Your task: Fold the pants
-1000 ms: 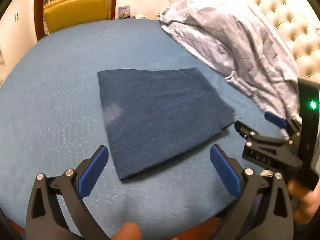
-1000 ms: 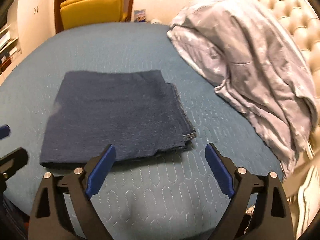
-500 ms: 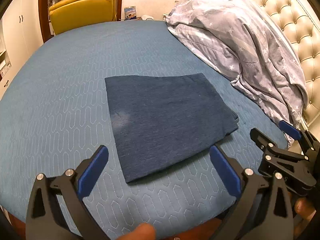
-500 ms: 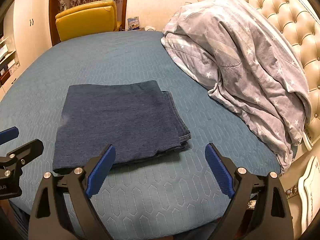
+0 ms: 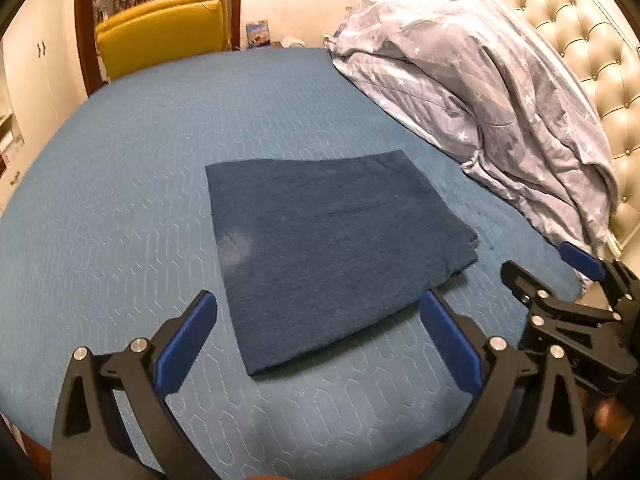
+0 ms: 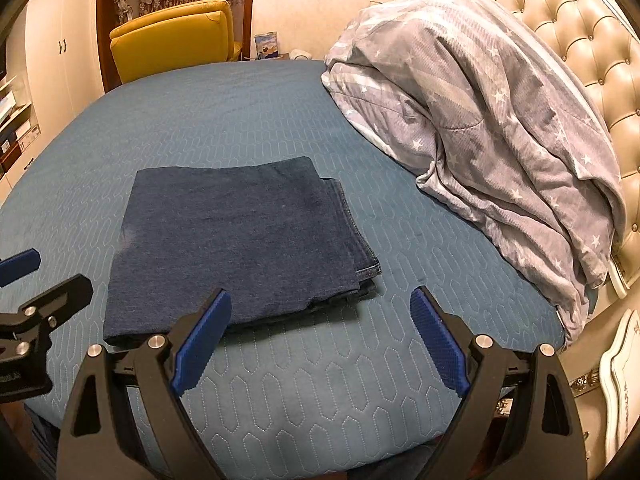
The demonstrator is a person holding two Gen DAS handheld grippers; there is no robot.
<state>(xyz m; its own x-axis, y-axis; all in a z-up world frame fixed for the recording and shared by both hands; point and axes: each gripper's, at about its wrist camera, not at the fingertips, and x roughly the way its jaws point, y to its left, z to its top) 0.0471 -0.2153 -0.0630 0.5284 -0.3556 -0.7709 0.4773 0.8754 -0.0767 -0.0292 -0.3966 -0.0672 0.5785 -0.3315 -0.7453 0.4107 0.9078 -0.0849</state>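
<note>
The folded pants [image 5: 332, 248] lay just ahead of both grippers, left gripper [image 5: 316, 344] and right gripper [image 6: 320, 332] (each wide apart, empty).

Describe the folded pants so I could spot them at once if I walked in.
Start at the bed with its teal quilted cover. Near its front edge, left of the grey starred duvet heaped against the headboard, lie the pants. They are the only dark denim thing there: a flat, squarish fold with stitched hems stacked along its right side.

Both grippers, left [image 5: 318, 340] and right [image 6: 320, 336], now sit farther back from the folded pants [image 5: 332, 256]; more bedspread [image 5: 120, 184] ahead.
</note>
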